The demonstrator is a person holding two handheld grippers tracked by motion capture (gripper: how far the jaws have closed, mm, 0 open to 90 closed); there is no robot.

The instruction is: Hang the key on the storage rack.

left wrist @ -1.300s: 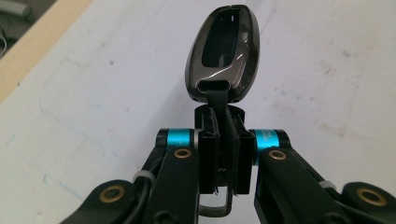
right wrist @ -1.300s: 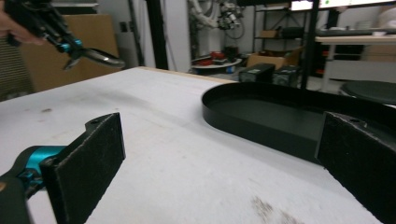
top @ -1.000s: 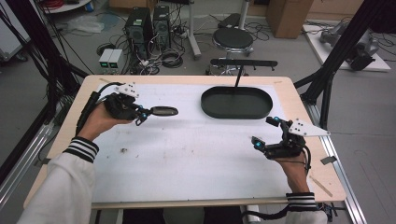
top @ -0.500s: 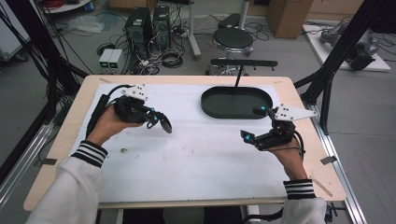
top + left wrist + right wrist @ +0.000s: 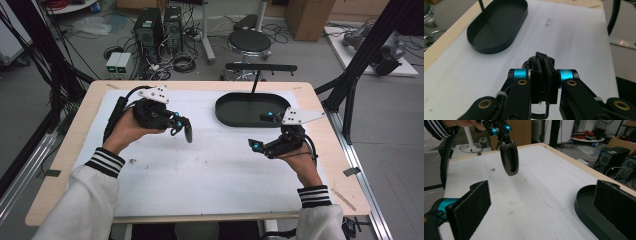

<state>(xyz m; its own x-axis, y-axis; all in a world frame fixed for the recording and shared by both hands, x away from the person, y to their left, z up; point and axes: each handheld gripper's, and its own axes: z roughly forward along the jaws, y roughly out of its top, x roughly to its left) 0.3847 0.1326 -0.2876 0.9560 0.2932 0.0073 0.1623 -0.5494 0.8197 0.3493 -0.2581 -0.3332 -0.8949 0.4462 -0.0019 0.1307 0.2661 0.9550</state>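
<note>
Over the bench's point(image 5: 60, 165) left half, the left hand-held gripper point(image 5: 180, 125) is clamped on a dark oval thing point(image 5: 509, 158), looks like a key fob, which dangles clear of the white mat point(image 5: 200, 170). Right hand-held gripper point(image 5: 262, 131) hovers near the right edge with jaws spread wide, nothing in them. Black oval tray point(image 5: 235, 117) sits toward the far edge, just beyond the right one.

Round black stool point(image 5: 249, 41) and computer towers point(image 5: 160, 25) on floor beyond table point(image 5: 200, 85).
</note>
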